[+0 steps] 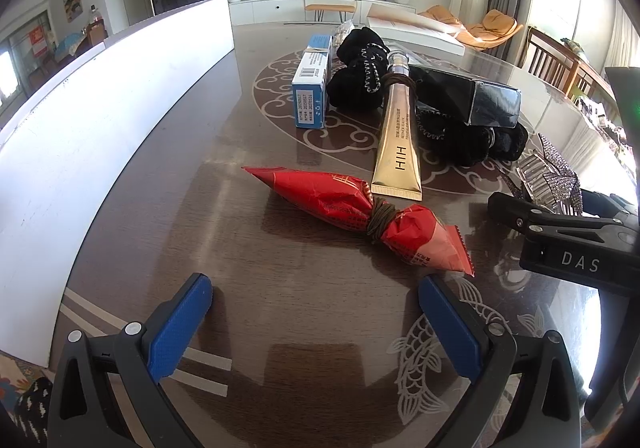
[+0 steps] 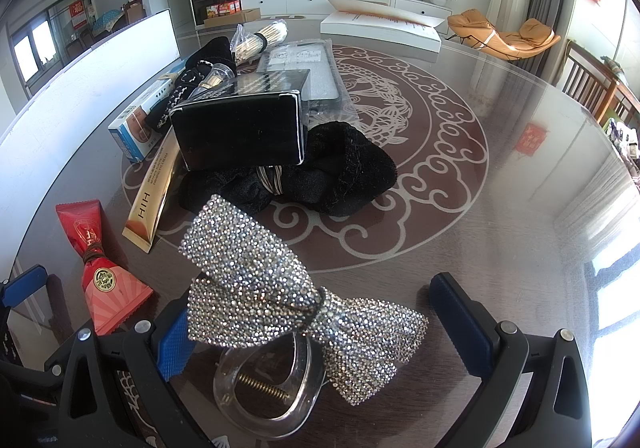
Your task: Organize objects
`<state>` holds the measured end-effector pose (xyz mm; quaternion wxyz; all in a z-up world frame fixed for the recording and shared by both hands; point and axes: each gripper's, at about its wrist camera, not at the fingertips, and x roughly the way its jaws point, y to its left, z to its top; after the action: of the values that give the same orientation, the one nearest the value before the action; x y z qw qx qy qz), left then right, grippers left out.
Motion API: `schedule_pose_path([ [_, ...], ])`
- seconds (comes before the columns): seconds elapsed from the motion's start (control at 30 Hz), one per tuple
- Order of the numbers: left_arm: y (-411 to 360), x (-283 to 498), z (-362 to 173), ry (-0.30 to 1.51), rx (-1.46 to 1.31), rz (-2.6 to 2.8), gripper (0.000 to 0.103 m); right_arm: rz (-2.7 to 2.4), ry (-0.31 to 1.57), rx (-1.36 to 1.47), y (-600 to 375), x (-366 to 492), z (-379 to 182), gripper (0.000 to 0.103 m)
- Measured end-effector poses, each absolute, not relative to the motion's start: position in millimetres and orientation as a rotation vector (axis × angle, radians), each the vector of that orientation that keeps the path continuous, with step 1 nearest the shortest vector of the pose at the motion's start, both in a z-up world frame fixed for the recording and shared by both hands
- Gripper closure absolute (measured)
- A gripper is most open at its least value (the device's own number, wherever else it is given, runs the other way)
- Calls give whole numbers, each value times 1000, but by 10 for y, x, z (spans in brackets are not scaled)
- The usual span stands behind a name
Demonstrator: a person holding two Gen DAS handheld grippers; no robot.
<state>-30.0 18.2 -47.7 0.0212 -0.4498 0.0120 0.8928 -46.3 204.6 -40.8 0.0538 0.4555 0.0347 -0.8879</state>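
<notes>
Both tongs spread wide, gripping nothing: left gripper (image 1: 316,312) hanging short of the red packet (image 1: 352,218), lined up as if for a grab across its tied waist; right gripper (image 2: 316,332) straddling the sparkly bow clip (image 2: 296,296), probably the next pick. Beyond the packet, piled together awaiting sorting: gold tube (image 1: 398,140), blue box (image 1: 312,88), black box (image 2: 240,132) atop black scrunchies (image 2: 340,176).

We see a glossy dark brown worktop (image 1: 168,208) with pale cloud scrolls, a red crinkled foil packet (image 1: 320,200), a gold cream tube (image 1: 398,144), and a silver rhinestone bow clip (image 2: 280,288).
</notes>
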Motion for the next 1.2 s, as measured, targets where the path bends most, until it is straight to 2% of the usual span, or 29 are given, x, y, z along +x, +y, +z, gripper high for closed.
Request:
schedule_pose_path([
  [1.2,165,-282,-492,43,-1383,2768,0,-2699,106,1384,2046,-468,-411,0],
])
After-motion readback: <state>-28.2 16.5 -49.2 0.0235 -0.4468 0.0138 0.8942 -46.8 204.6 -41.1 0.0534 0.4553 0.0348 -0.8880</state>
